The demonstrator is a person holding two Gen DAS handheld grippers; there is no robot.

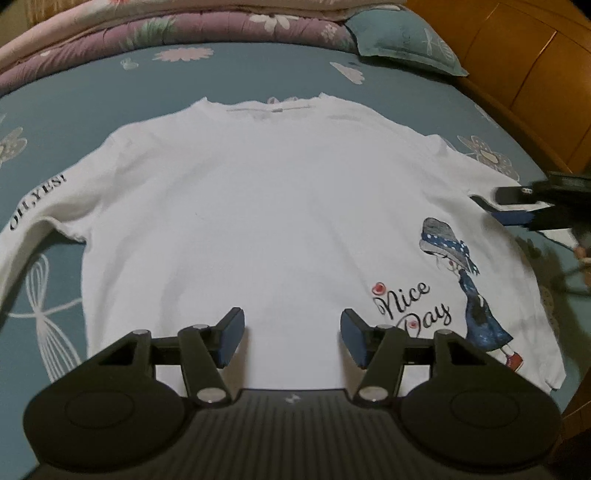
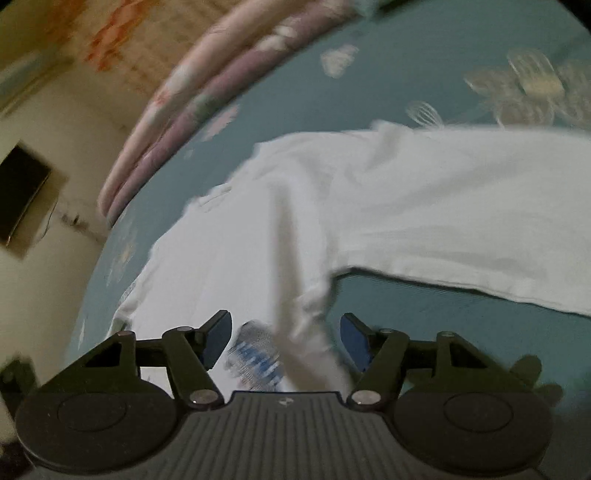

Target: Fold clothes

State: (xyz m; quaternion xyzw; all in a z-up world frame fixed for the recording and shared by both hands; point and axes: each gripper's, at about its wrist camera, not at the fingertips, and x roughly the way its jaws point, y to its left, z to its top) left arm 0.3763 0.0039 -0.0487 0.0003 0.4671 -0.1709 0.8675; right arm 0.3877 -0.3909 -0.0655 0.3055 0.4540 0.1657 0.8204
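I look down on a bed spread with a teal sheet printed with pale flowers (image 1: 192, 79). Along its far edge lies a folded quilt in mauve and pink bands with a floral print (image 1: 155, 31), and beside that a teal pillow (image 1: 402, 37). An orange-brown wooden bed frame (image 1: 524, 74) runs along the side. Beyond stands a cream wall (image 2: 40, 122) bearing a dark rectangular panel (image 2: 22, 195).

White shirt (image 1: 258, 206) with blue girl print; teal floral bedsheet (image 1: 258, 74).

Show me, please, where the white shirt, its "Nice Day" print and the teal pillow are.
white shirt (image 1: 258, 206): left wrist view, middle of the chest.
"Nice Day" print (image 1: 410, 304): left wrist view, on the lettering.
teal pillow (image 1: 406, 40): left wrist view, its top face.
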